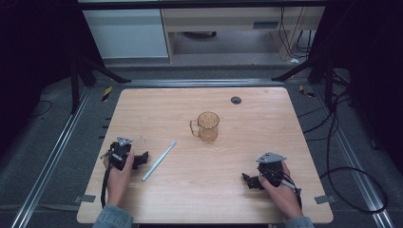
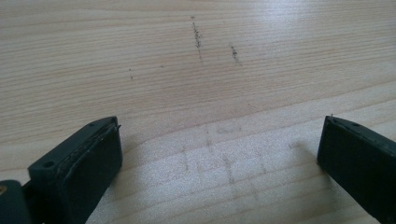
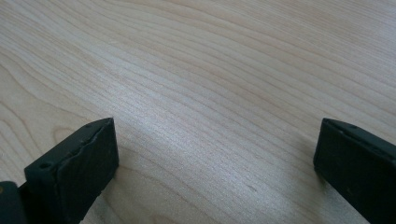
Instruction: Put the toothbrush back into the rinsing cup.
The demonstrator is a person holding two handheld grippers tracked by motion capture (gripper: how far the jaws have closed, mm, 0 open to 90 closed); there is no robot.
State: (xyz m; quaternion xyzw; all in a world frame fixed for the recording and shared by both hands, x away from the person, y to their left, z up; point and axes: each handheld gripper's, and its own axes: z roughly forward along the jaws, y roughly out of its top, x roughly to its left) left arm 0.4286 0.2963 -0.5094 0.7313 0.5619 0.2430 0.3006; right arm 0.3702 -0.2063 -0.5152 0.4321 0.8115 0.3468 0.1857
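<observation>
Left gripper (image 1: 140,158): jaws spread wide, nothing between them, resting on the table (image 1: 142,109), just left of the toothbrush (image 1: 159,160). Right gripper (image 1: 251,181): jaws spread wide, empty, well right of it. Toothbrush: one. Amber glass mug (image 1: 206,127): one, beyond the toothbrush.

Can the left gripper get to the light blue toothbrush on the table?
Probably yes. The left gripper rests on the wooden table right beside the light blue plastic toothbrush. Its fingers stand wide open, and only bare wood lies between them.
</observation>
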